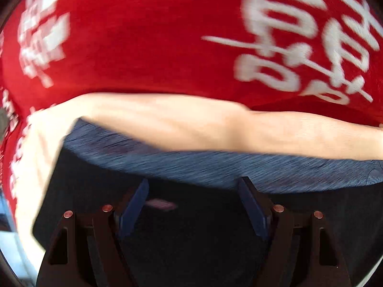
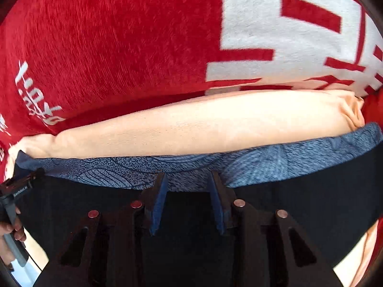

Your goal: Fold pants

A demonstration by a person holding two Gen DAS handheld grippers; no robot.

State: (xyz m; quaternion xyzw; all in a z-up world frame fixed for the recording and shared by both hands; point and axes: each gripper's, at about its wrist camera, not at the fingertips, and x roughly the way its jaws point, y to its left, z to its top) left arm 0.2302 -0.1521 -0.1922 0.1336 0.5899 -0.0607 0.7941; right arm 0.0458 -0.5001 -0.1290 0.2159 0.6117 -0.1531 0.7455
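The pants lie flat, black fabric [image 1: 83, 179] with a blue-grey patterned waistband [image 1: 191, 160] along the far edge. My left gripper [image 1: 194, 181] hangs open just over the black fabric, fingertips near the waistband, nothing between them. The view is blurred by motion. In the right wrist view my right gripper [image 2: 189, 174] points down where the waistband [image 2: 107, 169] meets the black fabric [image 2: 299, 191], its jaws partly apart and gripping nothing. The left gripper [image 2: 36, 173] shows at the waistband's left end, held by a hand [image 2: 14, 227].
The pants rest on a peach cloth [image 2: 191, 124], seen as a long roll beyond the waistband. Under it lies a red blanket [image 2: 107, 47] with large white characters [image 2: 275, 24], filling the far half of both views.
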